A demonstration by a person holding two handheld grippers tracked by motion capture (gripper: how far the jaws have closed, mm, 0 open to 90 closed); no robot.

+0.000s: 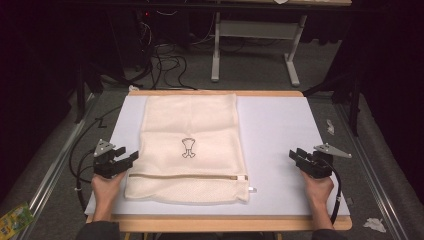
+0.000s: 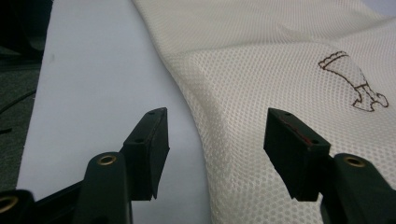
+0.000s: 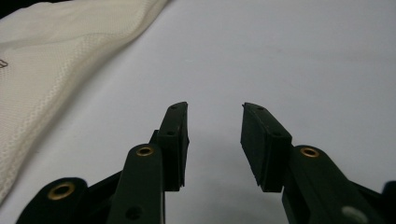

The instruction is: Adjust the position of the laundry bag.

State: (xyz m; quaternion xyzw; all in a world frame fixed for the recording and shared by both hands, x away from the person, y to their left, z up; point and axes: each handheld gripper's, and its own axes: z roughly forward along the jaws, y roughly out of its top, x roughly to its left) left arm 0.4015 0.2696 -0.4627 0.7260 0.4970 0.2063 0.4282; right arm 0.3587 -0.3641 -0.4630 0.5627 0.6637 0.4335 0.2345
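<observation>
A cream mesh laundry bag [image 1: 189, 147] lies flat on the white table mat [image 1: 280, 135], its zipper [image 1: 187, 176] running along the near end and a small dark printed figure [image 1: 188, 148] at its middle. My left gripper [image 1: 129, 156] hovers open at the bag's left edge; in the left gripper view the jaws straddle the mesh bag [image 2: 280, 60] edge, nothing between them. My right gripper [image 1: 293, 156] is open over bare mat, well right of the bag. In the right gripper view the bag [image 3: 51, 60] lies far left of the gripper [image 3: 215, 126].
The mat covers a wooden table [image 1: 220, 223]. A white zipper pull [image 1: 252, 189] sticks out at the bag's near right corner. Cables [image 1: 165, 65] and a table frame [image 1: 255, 40] stand on the floor beyond. A green packet [image 1: 15, 217] lies on the floor at left.
</observation>
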